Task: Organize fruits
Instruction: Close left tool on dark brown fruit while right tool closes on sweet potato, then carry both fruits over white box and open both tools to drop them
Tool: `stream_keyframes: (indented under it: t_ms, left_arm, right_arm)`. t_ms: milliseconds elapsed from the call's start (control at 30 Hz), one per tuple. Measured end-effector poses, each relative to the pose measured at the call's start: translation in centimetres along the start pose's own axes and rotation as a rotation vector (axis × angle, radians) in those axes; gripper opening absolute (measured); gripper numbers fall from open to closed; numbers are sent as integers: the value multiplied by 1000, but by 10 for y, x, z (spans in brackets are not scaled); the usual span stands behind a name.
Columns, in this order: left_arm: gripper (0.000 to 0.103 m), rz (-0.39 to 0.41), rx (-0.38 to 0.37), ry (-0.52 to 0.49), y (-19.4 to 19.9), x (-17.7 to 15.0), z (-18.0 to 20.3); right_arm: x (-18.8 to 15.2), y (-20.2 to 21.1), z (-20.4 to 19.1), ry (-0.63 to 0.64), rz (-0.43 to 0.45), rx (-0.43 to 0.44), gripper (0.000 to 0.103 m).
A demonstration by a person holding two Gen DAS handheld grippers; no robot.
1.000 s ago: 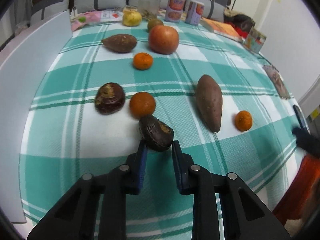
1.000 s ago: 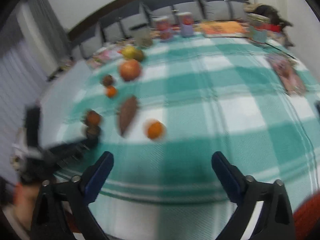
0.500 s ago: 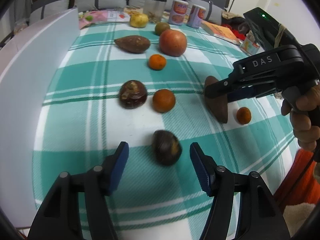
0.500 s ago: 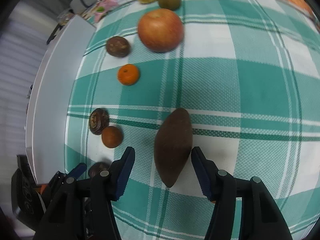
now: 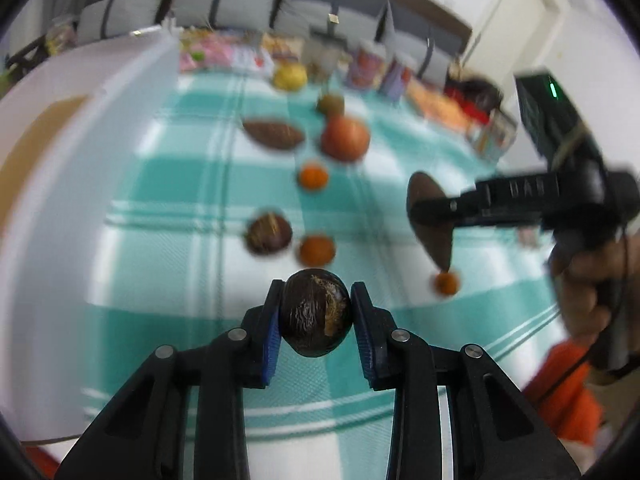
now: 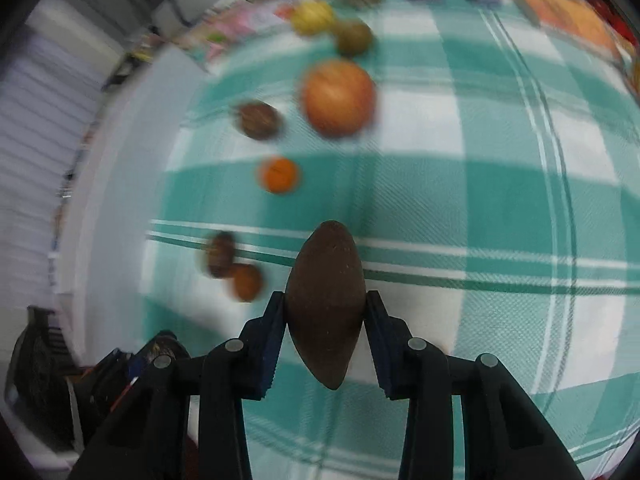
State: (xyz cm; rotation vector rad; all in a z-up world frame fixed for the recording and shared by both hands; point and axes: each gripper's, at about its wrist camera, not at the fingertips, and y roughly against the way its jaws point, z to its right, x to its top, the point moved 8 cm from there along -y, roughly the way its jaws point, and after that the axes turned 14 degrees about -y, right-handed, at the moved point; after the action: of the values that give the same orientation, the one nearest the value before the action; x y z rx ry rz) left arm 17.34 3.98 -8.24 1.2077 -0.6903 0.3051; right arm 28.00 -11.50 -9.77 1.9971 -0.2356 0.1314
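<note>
My left gripper (image 5: 316,312) is shut on a dark wrinkled round fruit (image 5: 315,312) and holds it above the green checked cloth (image 5: 192,184). My right gripper (image 6: 326,312) is shut on a long brown sweet potato (image 6: 326,304), lifted off the cloth; it also shows in the left wrist view (image 5: 430,216). On the cloth lie another dark fruit (image 5: 267,233), three small oranges (image 5: 317,250) (image 5: 313,176) (image 5: 446,283), a second sweet potato (image 5: 274,135), a big red apple (image 5: 345,138), a green fruit (image 5: 330,104) and a yellow one (image 5: 290,76).
A white board (image 5: 72,152) lies along the table's left side. Cans (image 5: 366,66), a book (image 5: 438,106) and small packets stand at the far edge, with grey chairs (image 5: 224,4) behind. The person's hand (image 5: 588,276) holds the right gripper at the right.
My left gripper closed on the dark fruit and lifted it. My right gripper closed on the long sweet potato and lifted it. Both views are blurred by motion.
</note>
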Motion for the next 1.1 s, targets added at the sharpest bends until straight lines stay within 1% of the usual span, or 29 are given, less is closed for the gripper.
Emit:
stream_keyframes:
  t_ms: [33,67,100,133,200,233,267,300,333,367,433,500,567,633,667,733,800,833,867,933,1000,1033,1067,1100]
  left_arm:
    - [33,31,5,16,25,14,-10]
    - [33,65,24,27,51,28,-24]
    - [33,100,53,38,79,41,-41]
    - [33,123,78,49,98,49,-55]
    - [33,145,140,87,136,58,-96]
    - [33,144,164,103,145,56,-111]
    - [33,135,200,119,151,53,-130]
    - [33,107,251,140,153,44,-155]
    - [33,82,276,159,151,36,-170]
    - [33,53,290,181,146,26,-186]
    - [33,-16,306,232,131,0,-215]
    - [33,-59,332,260,120,-20,-236]
    - [33,-87,351,288,114,-38,-251]
    - [34,-104,359,311,108,-51,-258]
    - [34,-109,362,318,105,-54,-261]
    - [34,-120,373,318,102,-59,-266]
    - [40,-129,399,313,99,-61,-269]
    - [53,-128,410,311,99,-59,-272]
    - [63,-119,420,310,102,-57,-271]
    - [65,-70,432,307,120,-49,-265]
    - [70,1,442,280,138,-29,-251]
    - [77,32,445,266,146,-21,-243]
    - [82,81,441,244,157,-7,-228]
    - [83,118,429,223,164,4,-213]
  right_arm:
    - [1,14,-18,24,18,37,39]
    - [2,33,-49,62,44,91,39]
    - [1,43,-71,90,59,125,39]
    - [0,56,-105,135,75,177,39]
    - [-8,66,-159,201,76,256,39]
    - [-15,64,-189,234,64,293,39]
    - [-23,60,-208,253,53,313,39]
    - [-33,51,-230,282,28,331,39]
    - [-42,39,-247,303,5,336,39]
    - [-53,18,-266,323,-30,334,39]
    - [-72,-20,-291,337,-89,323,39]
    - [-87,-57,-306,352,-134,287,39]
    - [-93,-89,-313,366,-155,244,39]
    - [-101,-104,-317,375,-160,212,40]
    - [-102,-114,-320,377,-155,186,40]
    - [-101,-128,-320,379,-158,163,40]
    - [-95,-136,-319,369,-143,146,40]
    - [-92,-134,-319,364,-128,152,40]
    - [-86,-127,-318,359,-114,156,40]
    - [-77,-107,-317,349,-67,178,40]
    - [-62,-65,-318,366,35,214,41]
    - [-58,-46,-315,381,81,221,44]
    - [-53,-22,-311,394,137,229,49]
    - [-48,4,-303,404,200,239,65]
